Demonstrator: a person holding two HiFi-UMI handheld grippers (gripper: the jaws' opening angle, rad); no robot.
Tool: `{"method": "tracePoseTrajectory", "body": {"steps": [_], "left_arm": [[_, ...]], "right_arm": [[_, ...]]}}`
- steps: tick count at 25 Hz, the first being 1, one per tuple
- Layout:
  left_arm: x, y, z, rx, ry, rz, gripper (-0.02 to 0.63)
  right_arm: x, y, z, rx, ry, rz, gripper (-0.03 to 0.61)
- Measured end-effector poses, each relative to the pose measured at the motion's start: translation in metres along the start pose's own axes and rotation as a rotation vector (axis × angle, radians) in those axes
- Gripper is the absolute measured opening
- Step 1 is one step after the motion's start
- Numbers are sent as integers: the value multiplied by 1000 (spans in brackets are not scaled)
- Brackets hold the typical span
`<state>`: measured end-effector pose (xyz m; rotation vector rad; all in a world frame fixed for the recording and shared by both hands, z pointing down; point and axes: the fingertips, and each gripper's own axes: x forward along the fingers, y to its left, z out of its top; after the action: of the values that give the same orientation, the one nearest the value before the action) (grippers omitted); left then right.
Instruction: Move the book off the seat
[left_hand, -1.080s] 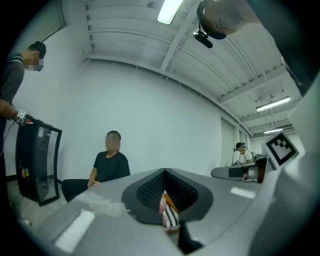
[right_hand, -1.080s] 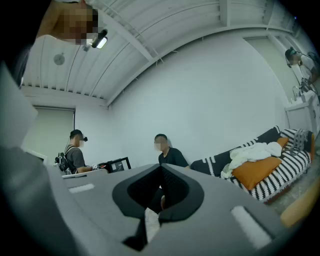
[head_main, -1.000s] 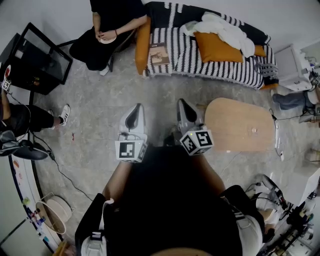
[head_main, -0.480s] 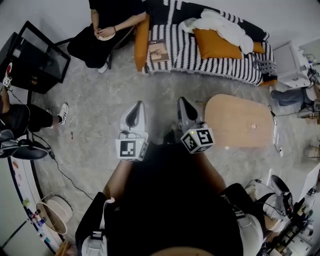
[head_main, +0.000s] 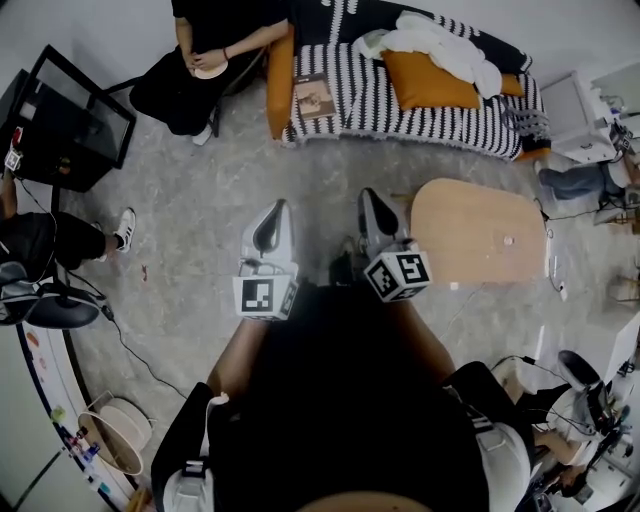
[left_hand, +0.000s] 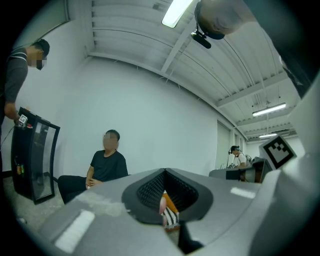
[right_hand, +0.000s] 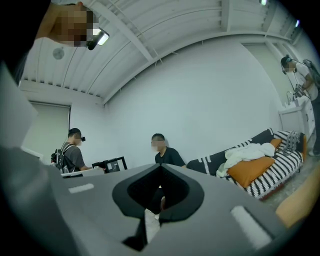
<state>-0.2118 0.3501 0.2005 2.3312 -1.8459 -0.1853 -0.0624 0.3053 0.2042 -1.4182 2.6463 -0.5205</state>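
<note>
The book (head_main: 317, 97) lay flat at the left end of the sofa seat (head_main: 420, 125), on the black-and-white striped cover and just beside the orange sofa arm (head_main: 281, 85). Further right on the same seat an orange cushion (head_main: 430, 80) leaned toward the backrest, with a crumpled white cloth (head_main: 440, 48) draped over its top. Left of the sofa arm a seated person (head_main: 205, 55) in dark clothes rested both hands in the lap.

In front of the sofa was grey mottled floor (head_main: 190, 225), and to the right of it an oval wooden bench (head_main: 470, 215) carried one small pale thing (head_main: 508, 240), too small to identify. A black glass-fronted cabinet (head_main: 65, 120) stood at the far left.

Both tools were held level over the floor, pointing toward the sofa and well apart from the book. The left tool (head_main: 272, 222) had its jaws together with nothing between them; through the notch in its pads only a sliver of the orange arm and striped cover showed. The right tool (head_main: 375, 215), near the bench's left edge, was likewise closed and empty.
</note>
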Motion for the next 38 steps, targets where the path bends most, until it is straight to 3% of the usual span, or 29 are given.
{"method": "tracePoseTrajectory", "body": {"steps": [8, 15, 21, 30, 38], "left_arm": [[7, 8, -7, -18, 11, 4, 5], [50, 15, -11, -5, 25, 27, 5], [109, 17, -17, -32, 30, 30, 5], [213, 20, -29, 1, 74, 71, 6], [270, 18, -36, 18, 111, 102, 5]], "right_arm": [[8, -4, -7, 16, 21, 1, 6], [48, -35, -3, 40, 18, 14, 6], [93, -77, 6, 55, 45, 28, 6], [163, -145, 19, 61, 89, 65, 6], [203, -188, 27, 83, 115, 83, 6]]}}
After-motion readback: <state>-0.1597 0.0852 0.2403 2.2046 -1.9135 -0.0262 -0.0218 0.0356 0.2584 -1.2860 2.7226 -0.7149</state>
